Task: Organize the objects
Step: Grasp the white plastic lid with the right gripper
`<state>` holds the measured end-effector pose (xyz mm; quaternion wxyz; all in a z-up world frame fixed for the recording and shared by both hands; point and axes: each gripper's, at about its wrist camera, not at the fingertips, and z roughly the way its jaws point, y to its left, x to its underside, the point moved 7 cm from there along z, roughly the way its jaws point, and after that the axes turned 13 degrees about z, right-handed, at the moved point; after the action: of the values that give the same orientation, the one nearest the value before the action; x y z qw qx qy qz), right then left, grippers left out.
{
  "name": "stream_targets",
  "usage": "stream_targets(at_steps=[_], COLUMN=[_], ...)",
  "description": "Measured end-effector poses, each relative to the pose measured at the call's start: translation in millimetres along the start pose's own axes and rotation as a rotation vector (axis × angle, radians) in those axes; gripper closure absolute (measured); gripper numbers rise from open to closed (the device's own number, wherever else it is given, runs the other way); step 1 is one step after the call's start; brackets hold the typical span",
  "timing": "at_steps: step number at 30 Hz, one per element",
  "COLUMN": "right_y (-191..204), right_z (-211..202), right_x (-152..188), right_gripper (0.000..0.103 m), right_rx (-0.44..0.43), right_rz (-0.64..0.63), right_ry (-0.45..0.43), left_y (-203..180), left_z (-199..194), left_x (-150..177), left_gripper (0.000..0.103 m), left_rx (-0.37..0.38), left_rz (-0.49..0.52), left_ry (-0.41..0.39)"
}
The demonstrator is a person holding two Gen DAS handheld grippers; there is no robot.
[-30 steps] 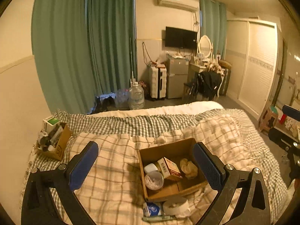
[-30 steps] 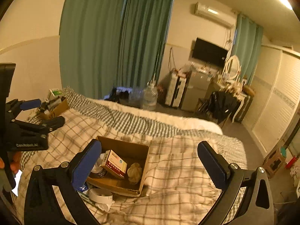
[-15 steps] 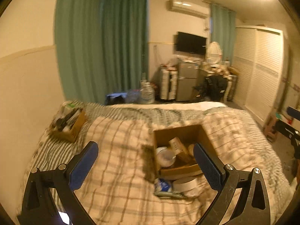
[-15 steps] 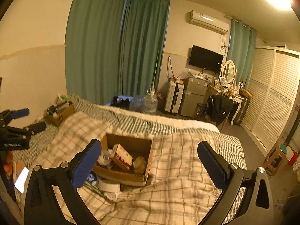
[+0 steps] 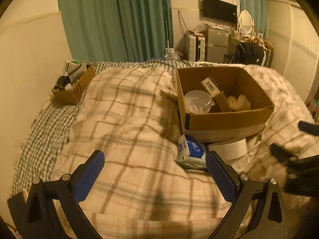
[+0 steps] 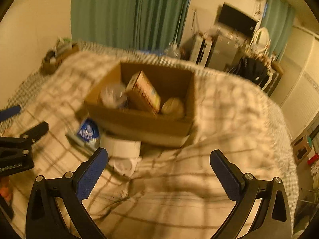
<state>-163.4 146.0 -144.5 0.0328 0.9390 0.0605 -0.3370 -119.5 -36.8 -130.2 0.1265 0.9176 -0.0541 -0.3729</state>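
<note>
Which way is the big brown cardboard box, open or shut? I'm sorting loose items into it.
Open. The big brown cardboard box has no lid or flaps over it; a clear plastic tub shows inside.

My bedroom, lit warm yellow.
Ahead of me green curtains (image 5: pixel 127 20) hang by cream walls (image 5: pixel 30 49); a TV (image 5: pixel 219 9), fridge (image 5: pixel 216 44) and mirror (image 5: pixel 245 21) stand beyond the bed (image 5: pixel 129 119).

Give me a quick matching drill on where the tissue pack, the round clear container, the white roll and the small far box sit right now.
Things:
1. blue tissue pack
2. clear round container
3. white roll
4. small cardboard box

Places:
A. inside the big cardboard box
B. far left, by the wall
C. on the blanket, left of the white roll
D. against the big box's near side

Pairs: 1-C, 2-A, 3-D, 4-B
</note>
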Motion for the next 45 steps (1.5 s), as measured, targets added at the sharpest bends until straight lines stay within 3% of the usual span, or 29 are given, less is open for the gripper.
stream_targets(at_steps=[5,8,16,19,22,23,26,32,37,42,45], right_y=[10.6,17.6,34.5,38.3,40.4,40.0,37.8,20.7,-0.9,-24.1,-44.7], right_z=[40.3,55.1,88.6,98.4,106.5,105.8,89.9,17.8,-29.6,-46.3,-36.0], right_x=[15.3,21.8,29.6,33.5,44.9,47.2,49.4,39.8,12.3,-12.4,-20.0], right_gripper=[0.001,0.006,0.018,0.028,0.05,0.05,0.05,0.05,0.05,0.05,0.05], right_rx=[-0.006,0.002,-0.014,-0.042,-0.06,-0.058,-0.054,-0.067,-0.06,-0.044,-0.006], right_rz=[0.009,-0.006,-0.032,-0.029,-0.044,-0.049,-0.062,-0.059,-0.05,-0.016,0.01], right_ry=[0.112,0.159,0.247,0.28,0.333,0.335,0.304,0.158,0.038,-0.029,-0.037], left_y=[-1.6,-0.3,6.8,7.1,6.0,5.3,4.0,-4.2,-28.8,-66.9,-92.7], left_z=[12.6,27.6,35.6,37.9,38.2,37.6,33.6,22.0,17.9,22.3,31.3], left_x=[11.0,18.0,25.0,25.5,25.8,26.0,25.7,18.0,5.5,-7.0,-13.2], left_gripper=[0.0,0.0,0.0,0.0,0.0,0.0,0.0,0.0,0.0,0.0,0.0], left_rx=[-0.018,0.021,0.042,0.039,0.028,0.024,0.014,0.0,0.08,0.159,0.198], left_rz=[0.032,0.01,-0.034,-0.038,-0.031,-0.027,-0.015,0.012,0.019,0.044,0.066], left_ry=[0.026,0.066,0.089,0.095,0.101,0.102,0.098,0.081,0.085,0.085,0.09])
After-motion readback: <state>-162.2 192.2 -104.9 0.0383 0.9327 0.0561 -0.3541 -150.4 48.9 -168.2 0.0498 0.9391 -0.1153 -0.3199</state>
